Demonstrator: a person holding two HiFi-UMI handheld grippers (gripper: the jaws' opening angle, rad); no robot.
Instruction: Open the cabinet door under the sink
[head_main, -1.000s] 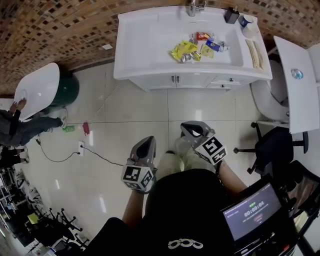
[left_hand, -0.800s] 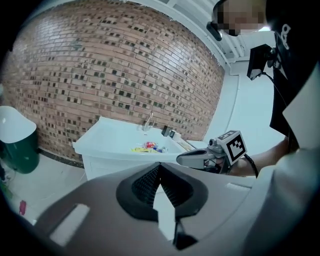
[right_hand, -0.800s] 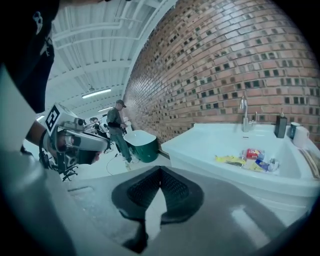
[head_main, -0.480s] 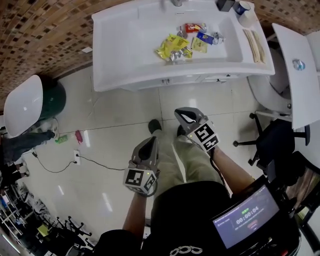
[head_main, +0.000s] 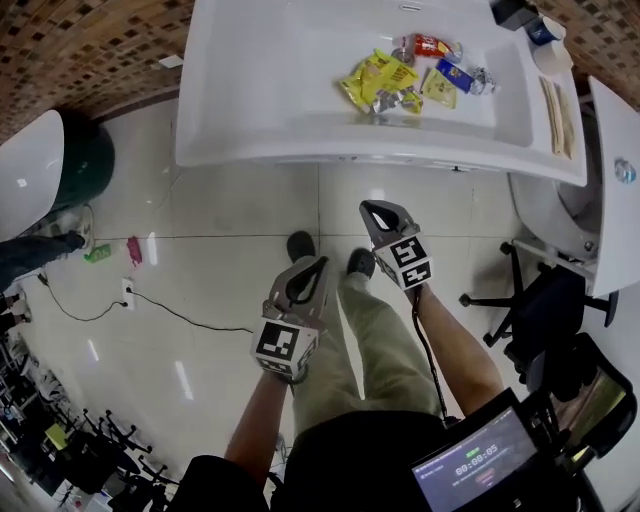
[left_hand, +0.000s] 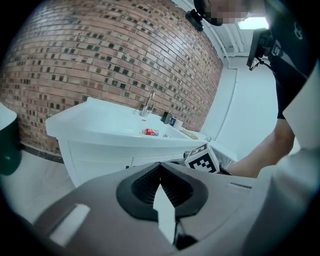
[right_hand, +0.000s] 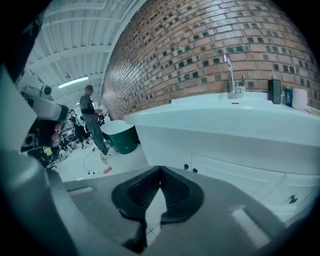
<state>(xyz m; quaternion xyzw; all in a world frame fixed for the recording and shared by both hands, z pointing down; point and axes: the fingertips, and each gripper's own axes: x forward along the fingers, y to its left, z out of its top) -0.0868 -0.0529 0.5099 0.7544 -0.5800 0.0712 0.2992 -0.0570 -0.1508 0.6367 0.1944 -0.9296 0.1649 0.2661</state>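
The white sink vanity (head_main: 260, 100) fills the top of the head view, and its rim hides the cabinet doors there. In the right gripper view the cabinet doors (right_hand: 225, 176) show under the basin, with two small dark handles (right_hand: 189, 169) side by side. The left gripper view shows the cabinet front (left_hand: 97, 161) from the left corner. My left gripper (head_main: 306, 274) and right gripper (head_main: 379, 213) hang above the tiled floor short of the vanity. Both are shut with nothing held. The right gripper is nearer the cabinet.
Snack packets and cans (head_main: 400, 80) lie in the basin. A green bin with a white lid (head_main: 50, 170) stands at the left, with a cable and socket strip (head_main: 128, 292) on the floor. An office chair (head_main: 545, 300) and a white table (head_main: 615, 170) crowd the right. A person (right_hand: 91, 117) stands far off.
The person holding the grippers has stepped toward the sink, which now sits closer and larger. Both grippers moved forward with them and stayed shut.
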